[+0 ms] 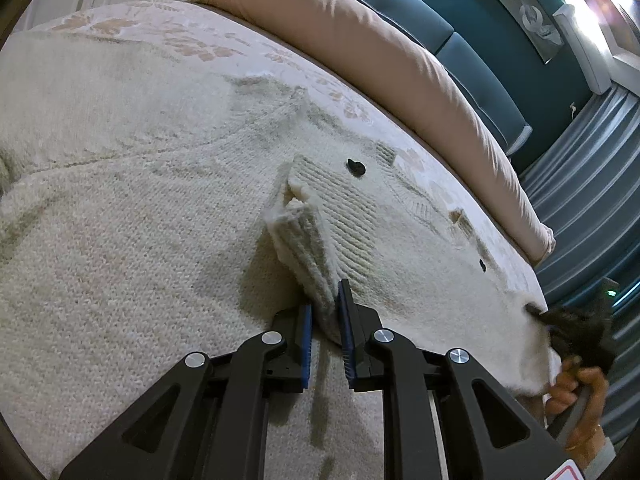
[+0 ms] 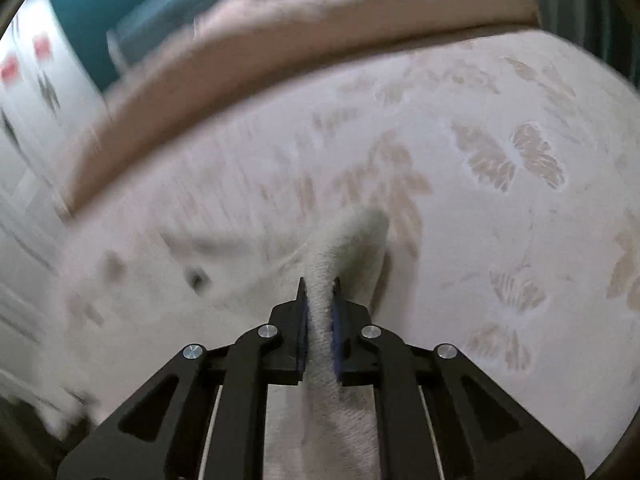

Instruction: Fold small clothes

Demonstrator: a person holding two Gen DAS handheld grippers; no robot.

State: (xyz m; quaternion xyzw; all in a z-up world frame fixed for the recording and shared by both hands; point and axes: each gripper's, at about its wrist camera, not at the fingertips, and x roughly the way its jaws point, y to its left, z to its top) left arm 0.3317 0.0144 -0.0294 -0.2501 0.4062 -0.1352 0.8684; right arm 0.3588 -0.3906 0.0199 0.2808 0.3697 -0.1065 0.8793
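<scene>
Surface: bed with a pale leaf-patterned bedspread [image 2: 500, 92], a long pink bolster [image 1: 360, 36] along its far edge, a teal padded headboard [image 1: 460, 28] behind.
Garment: cream knit cardigan [image 1: 140, 184] spread over the bedspread, dark buttons [image 1: 355, 167] showing on its front. It covers most of my left view.
Left tongs: my left gripper [image 1: 326, 312] is pinching a ribbed edge of the cardigan, lifted in a small peak off the body of the knit.
Right tongs: my right gripper [image 2: 320, 316] is pressed together on a strip of the same cream knit, which rises ahead of the jaws and trails back beneath them.
Hand: fingers [image 1: 568, 388] show at the right edge of the left view, next to the cardigan's corner.
Progress: early, I judge. Garment mostly flat; both edges gripped, no fold finished that I can see. Carrying over, laying down and the remaining folds are left.
Unclear: right view badly smeared; I cannot tell which part of the cardigan that strip is. Sleeves hard to trace, and the lower hem is cut off.
</scene>
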